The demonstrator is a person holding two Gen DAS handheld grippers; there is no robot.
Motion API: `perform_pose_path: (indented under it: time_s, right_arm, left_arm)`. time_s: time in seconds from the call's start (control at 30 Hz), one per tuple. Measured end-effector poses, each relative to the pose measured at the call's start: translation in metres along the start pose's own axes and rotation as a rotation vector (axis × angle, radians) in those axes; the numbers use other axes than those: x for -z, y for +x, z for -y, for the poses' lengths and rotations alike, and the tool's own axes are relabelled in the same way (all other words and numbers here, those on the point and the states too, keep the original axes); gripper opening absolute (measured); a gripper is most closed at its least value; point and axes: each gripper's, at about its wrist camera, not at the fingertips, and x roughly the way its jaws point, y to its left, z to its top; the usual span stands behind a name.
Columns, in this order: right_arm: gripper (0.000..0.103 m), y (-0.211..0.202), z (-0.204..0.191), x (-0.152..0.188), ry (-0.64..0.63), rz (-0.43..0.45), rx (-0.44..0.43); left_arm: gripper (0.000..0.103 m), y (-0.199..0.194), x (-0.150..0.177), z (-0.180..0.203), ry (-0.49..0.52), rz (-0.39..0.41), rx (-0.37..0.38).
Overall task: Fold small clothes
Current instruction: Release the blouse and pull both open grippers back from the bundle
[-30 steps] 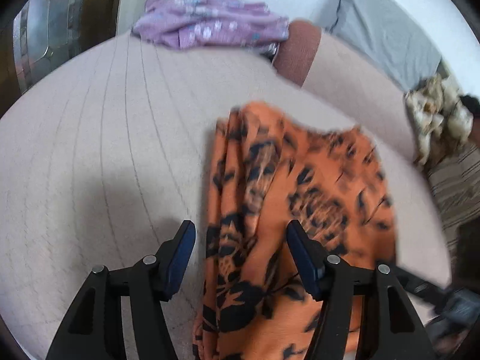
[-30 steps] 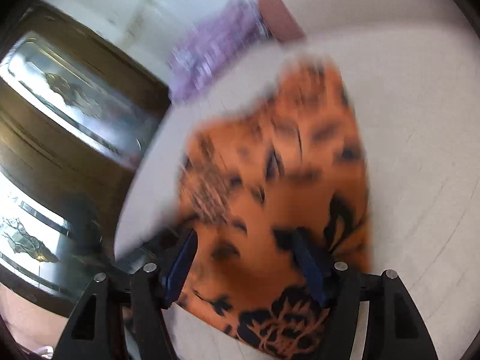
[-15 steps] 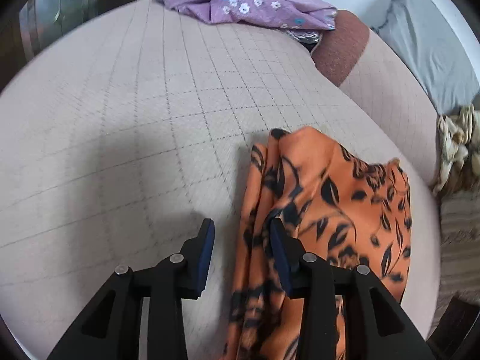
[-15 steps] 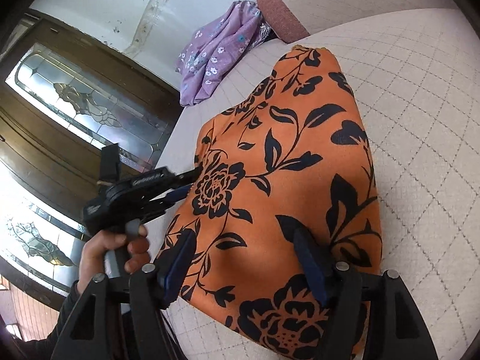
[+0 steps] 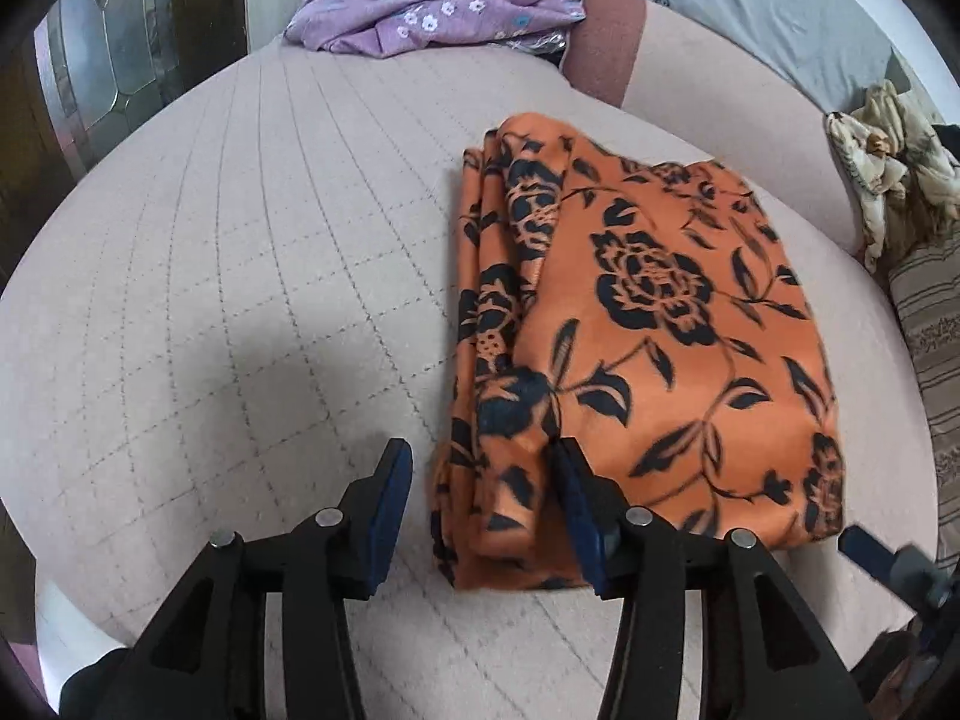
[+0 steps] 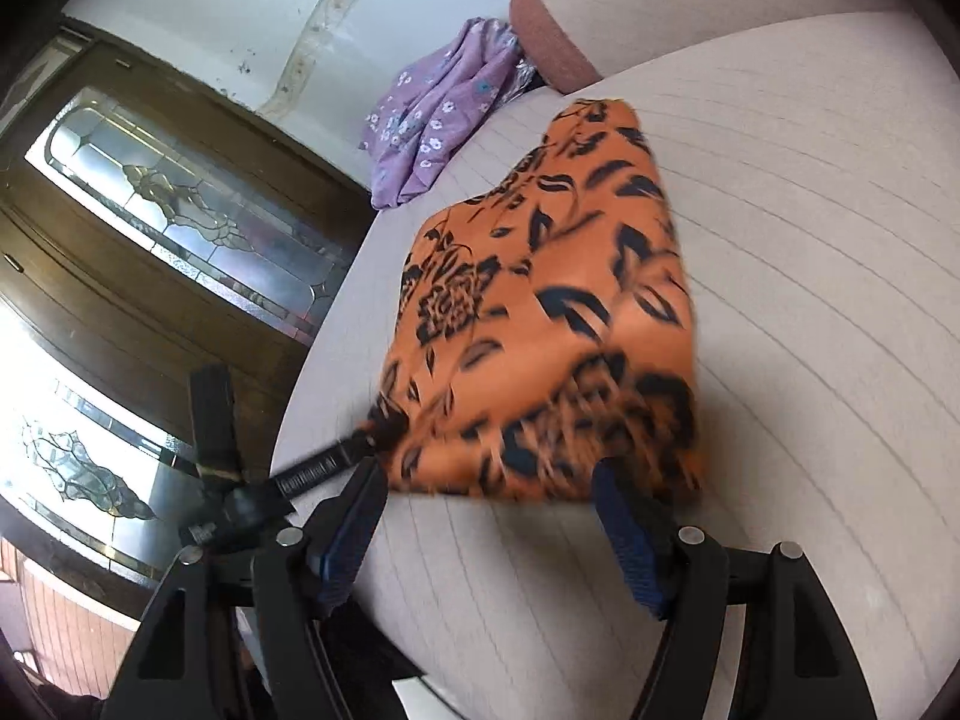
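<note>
A folded orange cloth (image 5: 660, 312) with black flowers lies flat on the quilted beige cushion (image 5: 240, 240). Its stacked fold layers show along its left side. My left gripper (image 5: 480, 453) is at the cloth's near left corner, and its jaws are opening. The folded edge lies between them and the pads do not press on it. In the right wrist view the cloth (image 6: 540, 312) is blurred. My right gripper (image 6: 489, 477) stands open at its near edge, holding nothing. The left gripper (image 6: 372, 432) reaches in there from the lower left. The right gripper (image 5: 870, 546) shows at the lower right of the left wrist view.
A crumpled purple flowered garment (image 5: 432, 6) lies at the cushion's far end beside a pink-brown bolster (image 5: 606, 42). A grey pillow (image 5: 780, 18) and a cream crumpled cloth (image 5: 888, 150) are to the right. A wooden door with leaded glass (image 6: 150, 198) stands past the cushion's left edge.
The orange cloth has settled flat and folded. My left gripper narrowed, then widened, and drew back to the near left corner. My right gripper pulled back from above the cloth to its near edge.
</note>
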Motion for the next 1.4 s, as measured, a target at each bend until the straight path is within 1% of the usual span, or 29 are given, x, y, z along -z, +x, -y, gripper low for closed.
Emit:
perform_pose_path:
  time_s: [0.1, 0.17, 0.23, 0.33, 0.47, 0.53, 0.6, 0.7, 0.8, 0.9, 0.93, 0.97, 1.0, 1.03, 1.07, 1.1, 1.13, 1.17, 1.2, 1.23, 1.27, 1.33, 1.4]
  right_arm:
    - [0.075, -0.019, 0.007, 0.014, 0.020, 0.034, 0.002]
    - [0.076, -0.029, 0.013, 0.023, 0.037, 0.050, 0.007]
    - [0.076, -0.036, 0.020, 0.032, 0.057, 0.055, 0.017]
    - [0.076, -0.044, 0.025, 0.040, 0.066, 0.058, 0.029]
    - [0.076, -0.055, 0.019, 0.039, 0.044, 0.093, 0.028]
    - [0.077, -0.057, 0.019, 0.039, 0.041, 0.103, 0.024]
    - [0.077, -0.053, 0.023, 0.042, 0.053, 0.092, 0.026]
    - [0.077, -0.048, 0.027, 0.045, 0.074, 0.067, 0.029]
    - [0.077, -0.059, 0.019, 0.040, 0.052, 0.105, 0.025]
    - [0.078, -0.089, -0.006, 0.025, -0.020, 0.209, 0.011]
    - [0.083, -0.104, -0.017, 0.016, -0.061, 0.264, 0.004]
    - [0.088, -0.110, -0.022, 0.011, -0.075, 0.291, 0.006]
    - [0.099, -0.117, -0.024, 0.006, -0.085, 0.324, 0.013]
    - [0.103, -0.118, -0.020, 0.001, -0.083, 0.347, 0.022]
    - [0.103, -0.112, -0.011, -0.001, -0.073, 0.339, 0.026]
    - [0.103, -0.098, 0.004, -0.003, -0.034, 0.277, 0.054]
    - [0.102, -0.080, 0.024, 0.000, 0.054, 0.190, 0.087]
    - [0.102, -0.070, 0.040, 0.010, 0.127, 0.160, 0.053]
    - [0.102, -0.068, 0.045, 0.017, 0.152, 0.159, 0.035]
    - [0.102, -0.065, 0.050, 0.029, 0.169, 0.158, 0.039]
    - [0.102, -0.063, 0.052, 0.034, 0.169, 0.150, 0.049]
    - [0.102, -0.060, 0.052, 0.032, 0.163, 0.132, 0.064]
    - [0.102, -0.066, 0.049, 0.026, 0.154, 0.160, 0.061]
  left_arm:
    - [0.051, -0.013, 0.011, -0.006, -0.015, 0.018, 0.007]
    - [0.051, -0.010, 0.018, -0.007, -0.014, 0.002, 0.000]
    - [0.052, -0.011, 0.022, -0.012, -0.021, 0.000, 0.010]
    - [0.051, -0.024, 0.024, -0.009, -0.033, 0.047, 0.017]
    - [0.052, -0.036, 0.023, 0.003, 0.018, 0.100, 0.023]
    - [0.052, -0.034, 0.023, 0.005, 0.032, 0.090, 0.012]
    - [0.052, -0.028, 0.025, 0.002, 0.025, 0.053, -0.012]
    - [0.051, -0.029, 0.027, -0.001, 0.010, 0.054, -0.005]
    - [0.052, -0.035, 0.028, 0.000, 0.021, 0.072, -0.009]
    - [0.052, -0.049, 0.026, -0.001, 0.014, 0.100, 0.008]
    - [0.053, -0.052, 0.025, -0.001, 0.016, 0.111, 0.012]
    - [0.055, -0.055, 0.025, -0.001, 0.019, 0.122, 0.016]
    - [0.060, -0.055, 0.024, -0.001, 0.020, 0.129, 0.013]
    - [0.062, -0.053, 0.025, -0.001, 0.019, 0.129, 0.004]
    - [0.062, -0.051, 0.025, -0.002, 0.015, 0.120, -0.007]
    - [0.062, -0.048, 0.025, -0.003, 0.008, 0.107, -0.002]
    - [0.062, -0.047, 0.026, -0.004, 0.002, 0.104, 0.007]
    - [0.062, -0.048, 0.026, -0.005, 0.001, 0.108, 0.006]
    - [0.062, -0.049, 0.025, -0.005, 0.005, 0.121, 0.004]
    - [0.062, -0.050, 0.024, -0.004, 0.010, 0.133, 0.001]
    - [0.062, -0.050, 0.022, -0.004, 0.015, 0.138, -0.002]
    - [0.062, -0.045, 0.017, -0.002, 0.020, 0.130, 0.008]
    - [0.062, -0.042, 0.011, -0.001, 0.009, 0.131, 0.019]
